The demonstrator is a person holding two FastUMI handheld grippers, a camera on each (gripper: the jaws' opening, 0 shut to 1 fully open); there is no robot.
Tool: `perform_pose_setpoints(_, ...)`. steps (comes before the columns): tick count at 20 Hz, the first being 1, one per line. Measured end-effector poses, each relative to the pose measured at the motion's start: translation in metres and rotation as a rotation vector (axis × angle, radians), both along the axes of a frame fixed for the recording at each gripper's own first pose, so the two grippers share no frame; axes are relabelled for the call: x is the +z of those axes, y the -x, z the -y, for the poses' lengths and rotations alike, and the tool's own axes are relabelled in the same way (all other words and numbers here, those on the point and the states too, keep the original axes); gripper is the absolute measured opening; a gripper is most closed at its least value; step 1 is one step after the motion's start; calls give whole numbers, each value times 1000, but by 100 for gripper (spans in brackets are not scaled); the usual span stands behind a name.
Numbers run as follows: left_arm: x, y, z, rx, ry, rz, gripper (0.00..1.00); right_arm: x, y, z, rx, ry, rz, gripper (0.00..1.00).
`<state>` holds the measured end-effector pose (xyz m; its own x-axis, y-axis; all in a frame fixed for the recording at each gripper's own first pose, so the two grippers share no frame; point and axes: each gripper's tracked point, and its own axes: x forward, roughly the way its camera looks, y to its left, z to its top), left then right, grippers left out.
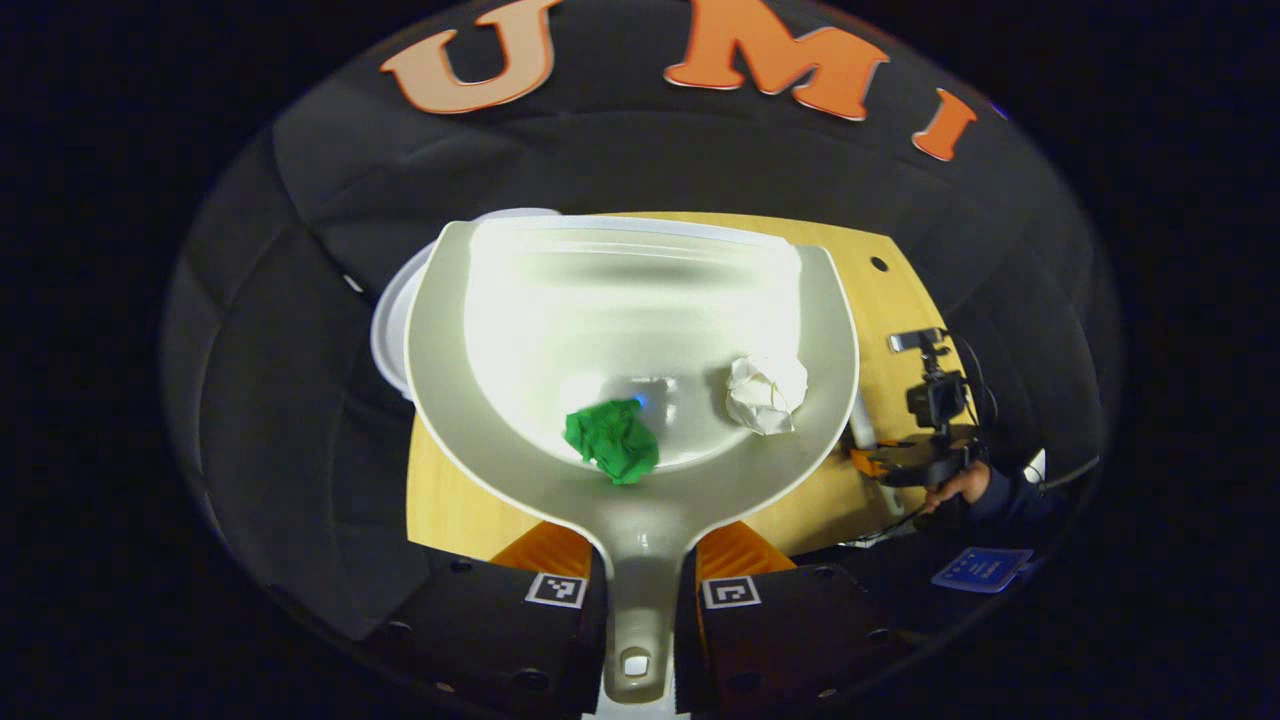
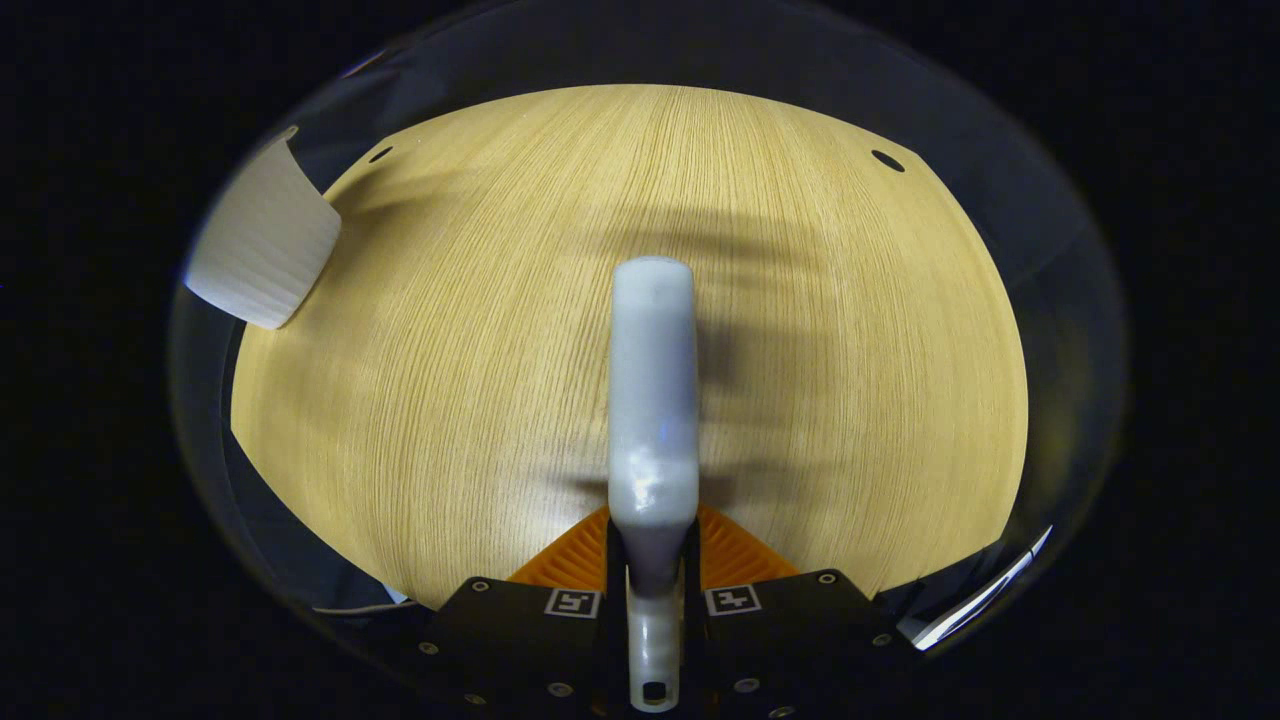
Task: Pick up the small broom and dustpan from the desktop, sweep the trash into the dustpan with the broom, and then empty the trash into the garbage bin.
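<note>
My left gripper [image 1: 640,548] is shut on the handle of the white dustpan [image 1: 640,300], which I hold out over the wooden desktop [image 1: 450,500]. A green crumpled paper ball [image 1: 612,440] and a white crumpled paper ball [image 1: 765,392] lie in the pan near its back wall. A round white bin rim [image 1: 388,330] peeks out behind the pan's left edge. My right gripper [image 2: 652,532] is shut on the handle of the white broom [image 2: 652,390], which points forward above the desktop [image 2: 450,400]. The right gripper [image 1: 925,455] and a hand also appear at the right of the left gripper view.
A white ribbed object [image 2: 265,245] stands at the far left edge of the desktop in the right gripper view. Two small dark holes [image 2: 887,160] mark the far corners of the wood. A blue card [image 1: 982,568] lies low at the right.
</note>
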<state>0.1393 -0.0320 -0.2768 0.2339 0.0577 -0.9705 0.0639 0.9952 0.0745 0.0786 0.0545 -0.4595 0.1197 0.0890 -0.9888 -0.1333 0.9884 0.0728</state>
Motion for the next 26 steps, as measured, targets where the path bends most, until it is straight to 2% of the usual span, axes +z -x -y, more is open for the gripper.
perform_pose_setpoints(3,-12,-4,-25,54,-59,-18,28,2,-2,-1,-10,6,-14,23)
perform_pose_setpoints(7,-48,-11,-27,58,-161,-51,28,2,-1,-2,-10,15,-26,24)
perform_pose_setpoints(13,-56,-8,-29,-126,-384,-166,28,2,0,-2,-14,23,-40,24)
perform_pose_setpoints(16,-54,-5,-35,-279,-570,-215,28,2,1,0,-18,23,-44,24)
perform_pose_setpoints(17,-56,-8,-34,-323,-622,-218,28,2,2,1,-23,22,-46,24)
perform_pose_setpoints(20,-50,-14,-34,-397,-696,-225,28,3,2,2,-28,24,-49,24)
perform_pose_setpoints(23,-45,-23,-45,-535,-886,-213,27,2,3,1,-28,24,-51,24)
perform_pose_setpoints(26,-42,-19,-54,-624,-1025,-172,27,1,4,1,-23,29,-51,24)
